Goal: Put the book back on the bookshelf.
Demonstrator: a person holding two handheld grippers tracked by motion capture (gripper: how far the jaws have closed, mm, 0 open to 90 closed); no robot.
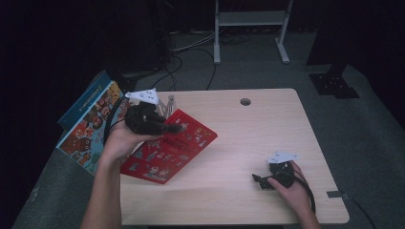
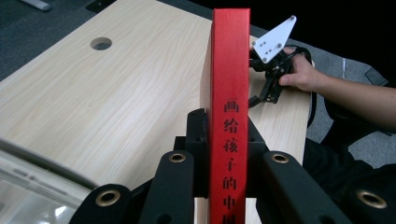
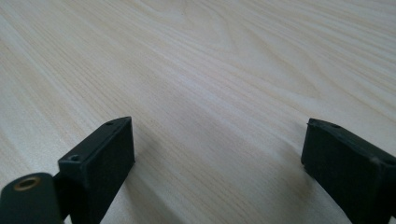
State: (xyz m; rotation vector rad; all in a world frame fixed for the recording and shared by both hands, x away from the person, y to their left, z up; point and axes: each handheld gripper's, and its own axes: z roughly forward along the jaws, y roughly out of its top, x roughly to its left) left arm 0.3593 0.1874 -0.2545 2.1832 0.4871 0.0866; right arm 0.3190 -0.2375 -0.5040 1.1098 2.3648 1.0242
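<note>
This looks like a lab or recording studio room. A pale wood-grain rectangular bench (image 1: 267, 129) with a round cable hole (image 1: 245, 101) stands on grey carpet floor (image 1: 363, 124), ringed by dark black surroundings. Black cables (image 1: 191, 52) trail across the floor towards a white metal equipment stand (image 1: 250, 21).
</note>
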